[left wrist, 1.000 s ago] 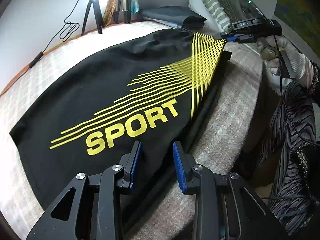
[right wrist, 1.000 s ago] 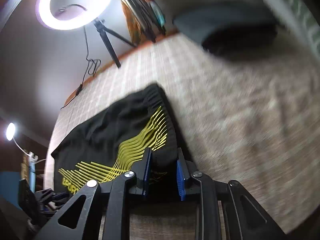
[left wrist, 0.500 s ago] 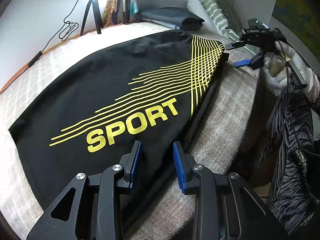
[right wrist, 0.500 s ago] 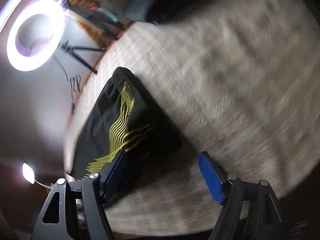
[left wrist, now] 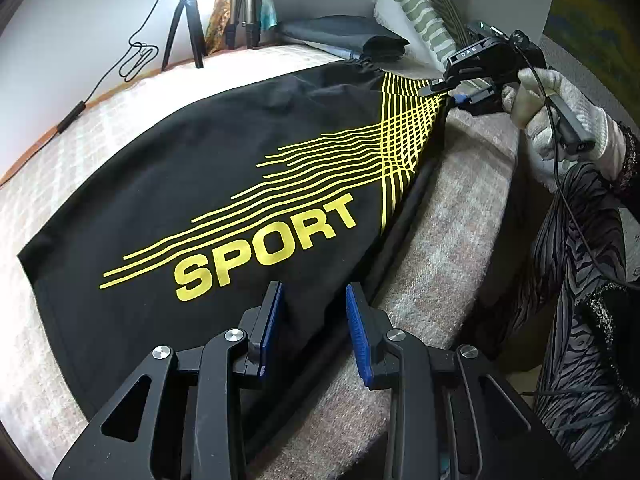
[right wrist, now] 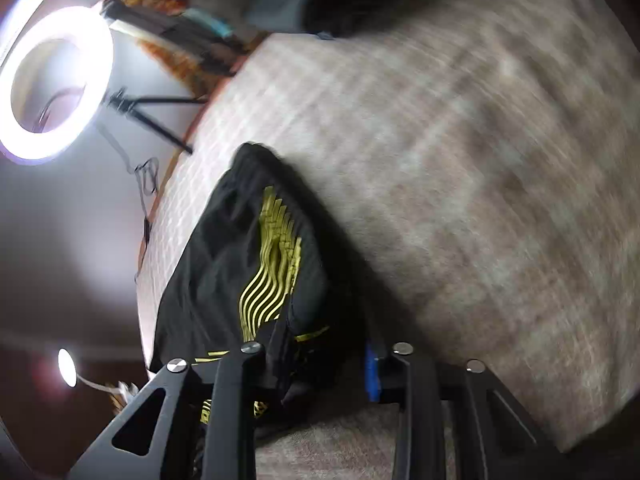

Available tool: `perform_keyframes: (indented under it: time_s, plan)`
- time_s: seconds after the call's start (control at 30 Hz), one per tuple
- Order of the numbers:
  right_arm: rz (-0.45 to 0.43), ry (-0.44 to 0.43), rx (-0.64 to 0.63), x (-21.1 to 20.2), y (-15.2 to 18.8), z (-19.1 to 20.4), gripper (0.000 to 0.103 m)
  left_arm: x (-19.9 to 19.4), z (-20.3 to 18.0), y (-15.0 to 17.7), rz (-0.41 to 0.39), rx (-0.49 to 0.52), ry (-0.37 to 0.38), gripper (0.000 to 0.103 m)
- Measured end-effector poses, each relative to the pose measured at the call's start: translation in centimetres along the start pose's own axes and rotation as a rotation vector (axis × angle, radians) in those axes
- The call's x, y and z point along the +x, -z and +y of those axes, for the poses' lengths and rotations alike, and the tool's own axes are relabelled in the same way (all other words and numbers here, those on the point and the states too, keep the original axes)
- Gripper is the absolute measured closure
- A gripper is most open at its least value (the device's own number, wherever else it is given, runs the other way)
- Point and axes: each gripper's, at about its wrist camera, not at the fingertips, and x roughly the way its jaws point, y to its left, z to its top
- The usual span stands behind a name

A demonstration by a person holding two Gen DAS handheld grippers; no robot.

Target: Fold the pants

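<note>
Black pants (left wrist: 224,184) with yellow stripes and the word SPORT lie flat on a beige checked bed cover (left wrist: 440,216). My left gripper (left wrist: 312,312) is open, its blue pads either side of the hem near the cover's front edge, not clamped. My right gripper (left wrist: 448,90) is at the waistband corner on the right, held by a gloved hand. In the right wrist view the right gripper (right wrist: 320,356) has its jaws apart with the bunched waistband fabric (right wrist: 276,248) between them; a fold lies against the left finger.
A folded dark garment (left wrist: 352,36) and a striped pillow (left wrist: 416,12) lie at the back. Tripods (left wrist: 188,20) and a cable stand at the back left. A ring light (right wrist: 52,80) shines in the right wrist view. The person's patterned clothing (left wrist: 576,272) is at the right.
The right gripper let go of the waistband corner, opened wide and swung away, then came back to that corner with its jaws narrower around the fabric. The left gripper has not moved.
</note>
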Motion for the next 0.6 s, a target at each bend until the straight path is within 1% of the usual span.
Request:
perform_keyframes:
  time_s: [0.07, 0.1, 0.13, 0.17, 0.23, 0.27, 0.3, 0.33, 0.37, 0.43, 0.47, 0.5, 0.53, 0.6]
  plan:
    - [-0.066, 0.032, -0.140, -1.1, 0.3, 2.1, 0.088, -0.1, 0.0, 0.0, -0.001, -0.002, 0.001, 0.073]
    - [-0.110, 0.060, -0.243, -1.9, 0.6, 3.5, 0.089, -0.1, 0.0, 0.1, -0.001, -0.005, 0.001, 0.073]
    - [-0.158, 0.104, -0.355, -2.7, 1.1, 4.9, 0.089, -0.2, 0.1, 0.1, -0.001, -0.009, 0.003, 0.073]
    - [-0.186, 0.155, -0.444, -3.0, 1.5, 5.8, 0.090, -0.3, 0.1, 0.1, -0.001, -0.018, 0.009, 0.073]
    - [-0.183, 0.240, -0.519, -2.3, 2.0, 6.2, 0.089, -0.7, 0.5, 0.3, 0.004, -0.050, 0.019, 0.073]
    - [-0.141, 0.266, -0.530, -1.4, 2.1, 5.8, 0.085, -1.1, 0.8, 0.4, 0.005, -0.070, 0.013, 0.073]
    - [-0.099, 0.281, -0.533, -0.8, 2.1, 5.3, 0.075, -1.6, 1.2, 0.5, 0.004, -0.094, 0.000, 0.073]
    - [-0.068, 0.310, -0.535, -0.5, 2.3, 4.9, 0.068, -2.2, 1.6, 0.7, 0.000, -0.117, -0.010, 0.073]
    - [-0.069, 0.353, -0.548, -0.5, 2.6, 4.7, 0.059, -2.9, 2.0, 1.0, -0.008, -0.144, -0.017, 0.073]
    - [-0.120, 0.396, -0.585, -1.5, 2.9, 5.1, 0.054, -4.8, 3.0, 2.0, -0.027, -0.218, -0.046, 0.073]
    - [-0.155, 0.402, -0.597, -2.3, 3.1, 5.5, 0.048, -5.8, 3.5, 2.5, -0.033, -0.254, -0.066, 0.069]
    - [-0.181, 0.395, -0.605, -3.1, 2.9, 5.8, 0.044, -6.8, 4.1, 3.2, -0.047, -0.297, -0.088, 0.064]
    - [-0.211, 0.381, -0.618, -3.9, 3.0, 6.5, 0.043, -7.6, 4.6, 3.8, -0.058, -0.345, -0.103, 0.062]
    - [-0.251, 0.340, -0.661, -5.2, 3.3, 8.2, 0.041, -8.8, 6.1, 5.5, -0.065, -0.470, -0.107, 0.061]
